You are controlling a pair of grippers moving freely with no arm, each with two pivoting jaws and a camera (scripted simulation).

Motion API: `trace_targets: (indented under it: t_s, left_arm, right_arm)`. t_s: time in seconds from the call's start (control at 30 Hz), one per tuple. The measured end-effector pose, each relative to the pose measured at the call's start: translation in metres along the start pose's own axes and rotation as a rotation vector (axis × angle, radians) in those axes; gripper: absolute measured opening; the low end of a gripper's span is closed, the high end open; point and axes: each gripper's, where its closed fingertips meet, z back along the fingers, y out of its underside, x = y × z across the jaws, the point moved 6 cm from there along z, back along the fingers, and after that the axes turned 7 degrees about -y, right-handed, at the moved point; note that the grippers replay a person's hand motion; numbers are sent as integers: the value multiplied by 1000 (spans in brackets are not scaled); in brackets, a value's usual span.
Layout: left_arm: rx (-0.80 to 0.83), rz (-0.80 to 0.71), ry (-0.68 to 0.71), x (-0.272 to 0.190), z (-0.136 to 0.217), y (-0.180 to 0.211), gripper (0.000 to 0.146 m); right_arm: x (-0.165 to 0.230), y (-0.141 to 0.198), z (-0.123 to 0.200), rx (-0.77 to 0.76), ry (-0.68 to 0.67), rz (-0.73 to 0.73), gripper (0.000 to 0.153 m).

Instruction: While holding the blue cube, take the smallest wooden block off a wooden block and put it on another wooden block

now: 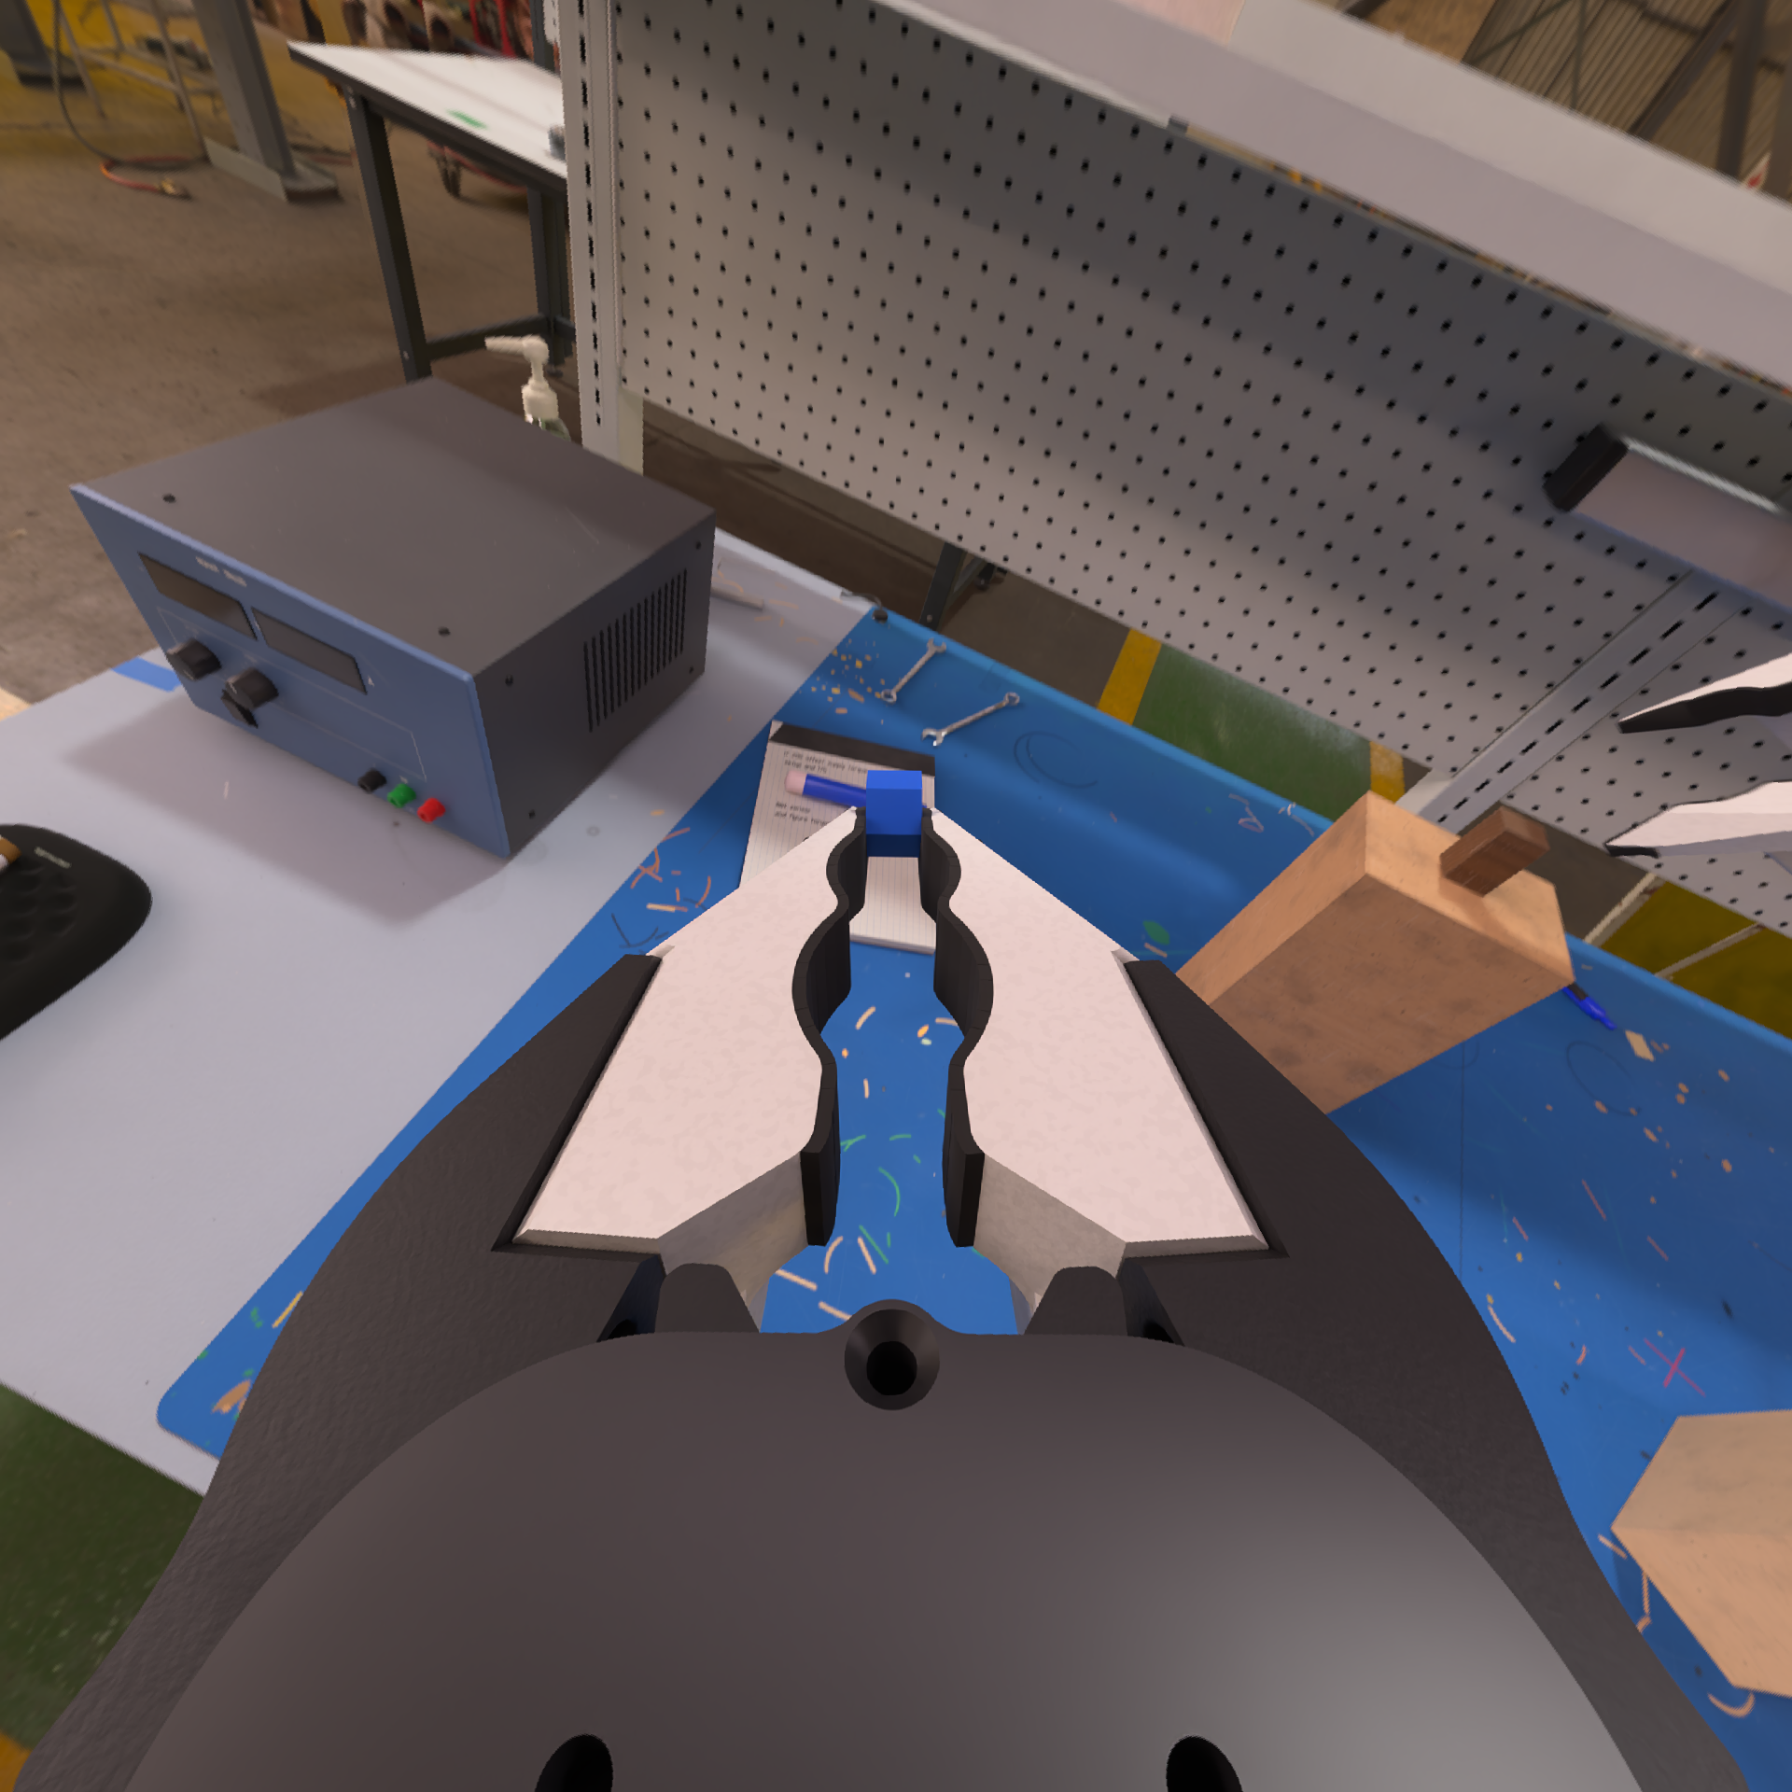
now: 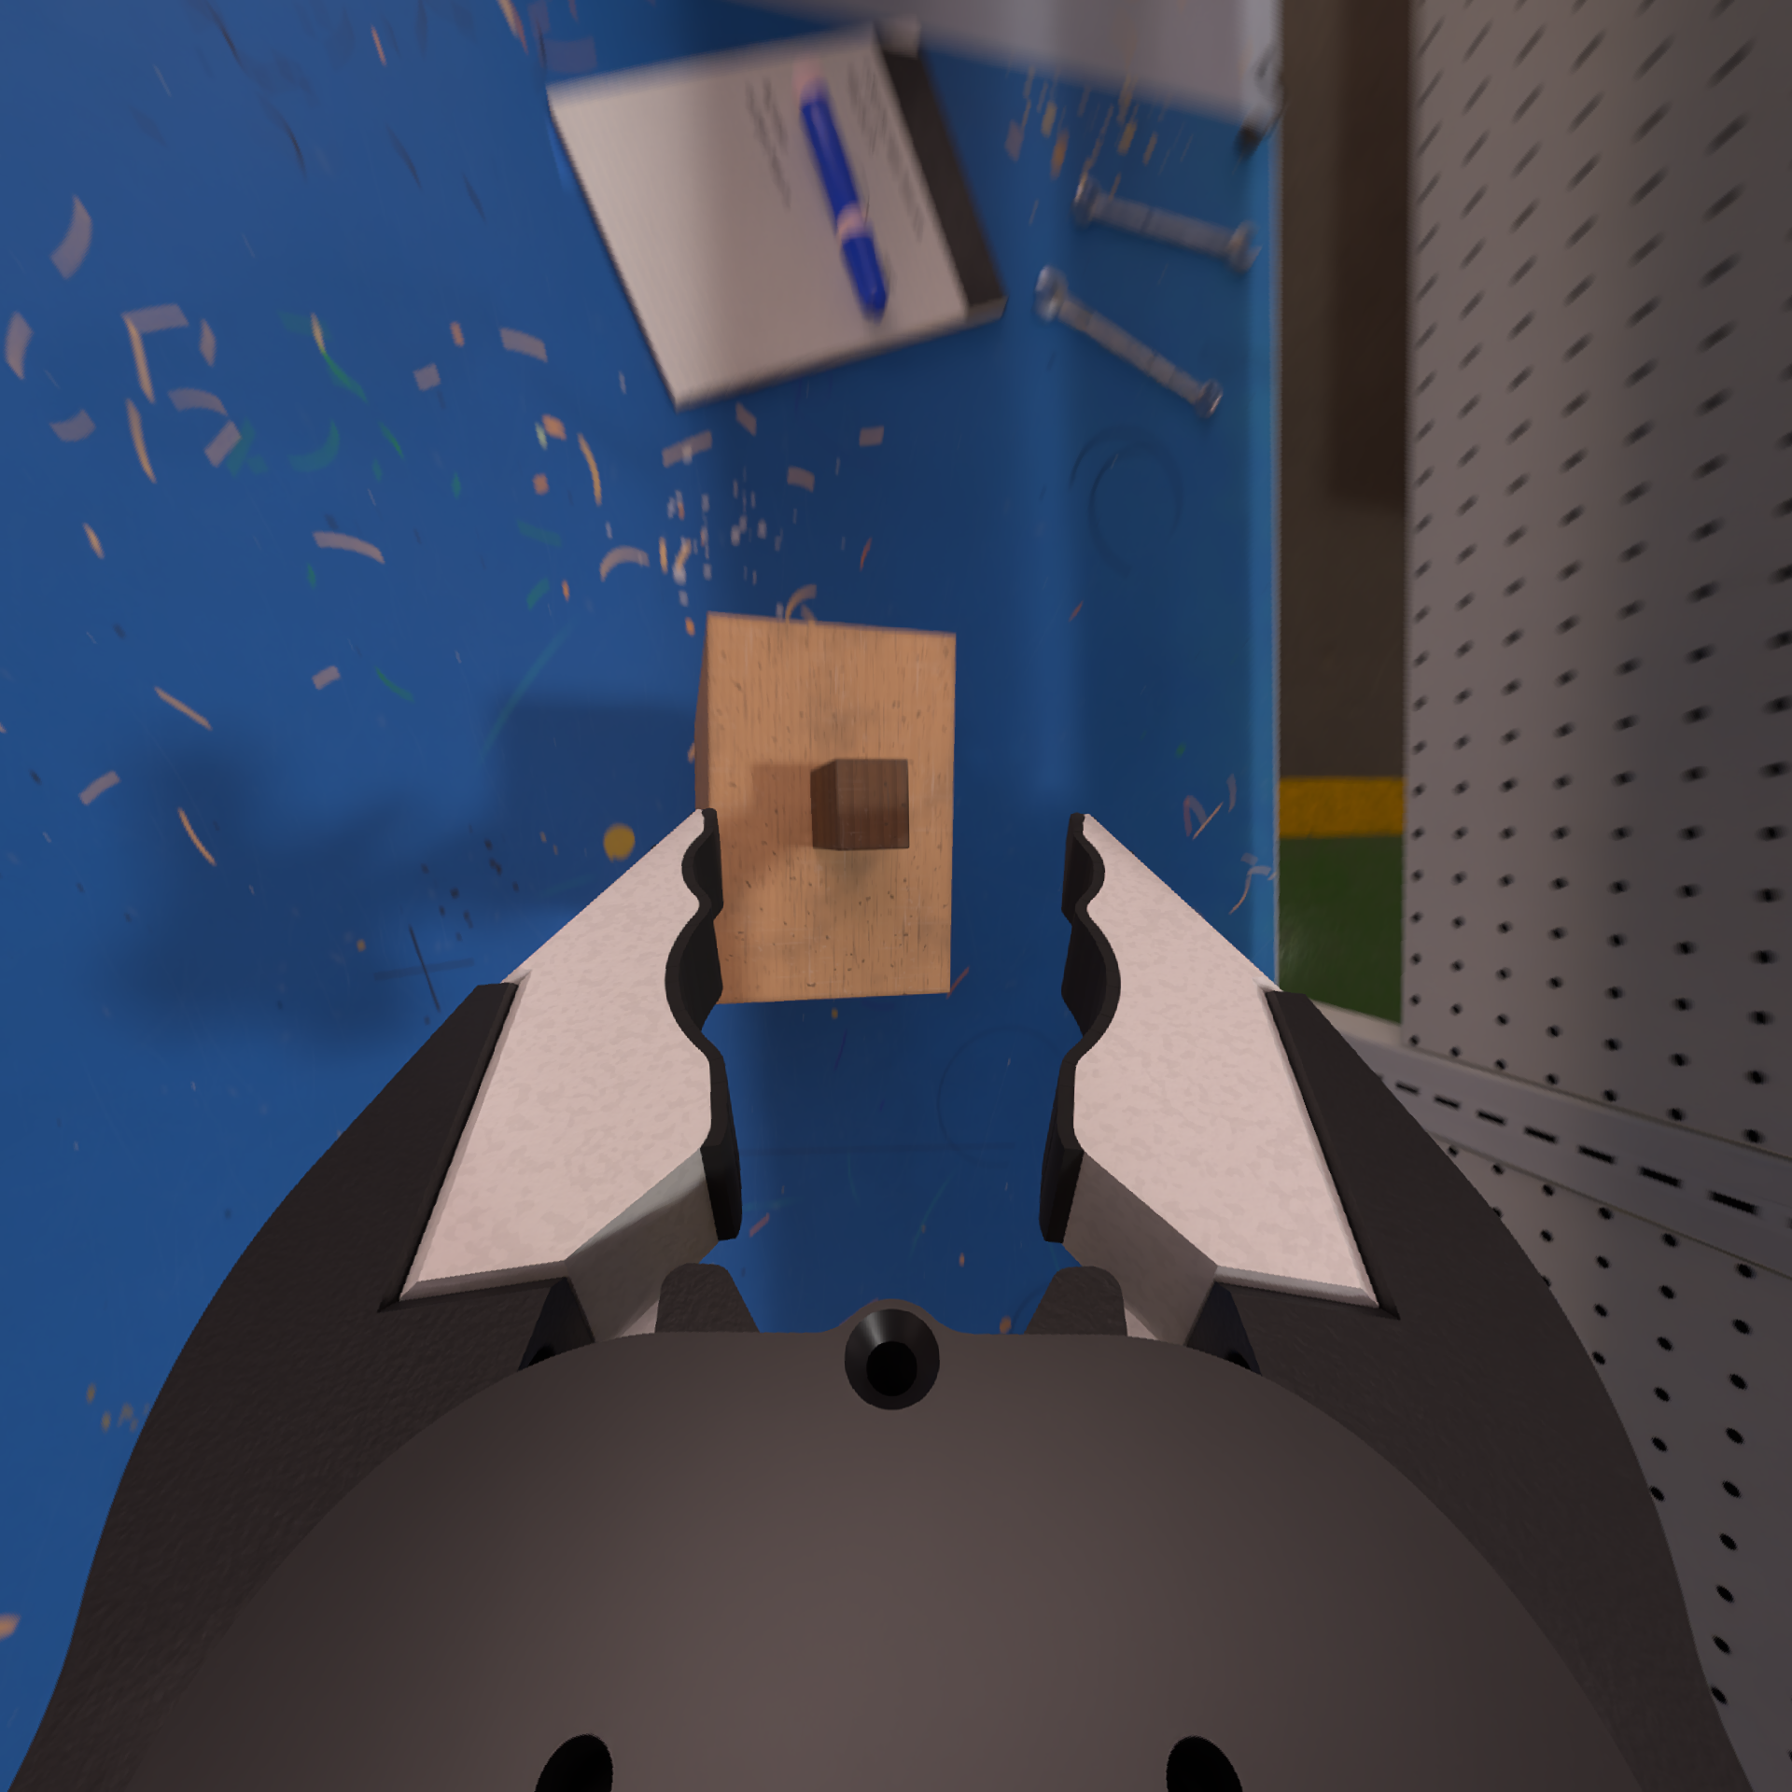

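Observation:
My left gripper (image 1: 892, 824) is shut on a small blue cube (image 1: 893, 803) and holds it above the blue mat (image 1: 1067, 824). To its right a small dark wooden block (image 1: 1493, 850) sits on top of a large light wooden block (image 1: 1377, 960). A second light wooden block (image 1: 1716, 1552) lies at the lower right. My right gripper (image 2: 892, 824) is open and looks straight down on the small dark block (image 2: 861, 805), which rests on the large block (image 2: 834, 873). Its fingers (image 1: 1707, 766) show at the right edge of the left wrist view, above the small block.
A notepad (image 2: 737, 223) with a blue pen (image 2: 844, 204) and two wrenches (image 2: 1125, 339) lie on the mat beyond the blocks. A blue-grey power supply (image 1: 407, 601) stands at the left. A pegboard wall (image 1: 1115, 339) backs the bench, close on the right gripper's right (image 2: 1600, 679).

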Motion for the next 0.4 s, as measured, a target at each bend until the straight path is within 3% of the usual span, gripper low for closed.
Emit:
trace_targets:
  t_s: [0.13,0.4]
  left_arm:
    - [-73,-2,12,-7,10,-22,9]
    - [-269,-69,223,-78,37,-90,9]
  right_arm:
    - [15,-10,53,-273,-14,-51,76]
    - [49,-3,156,-958,-380,-326,92]
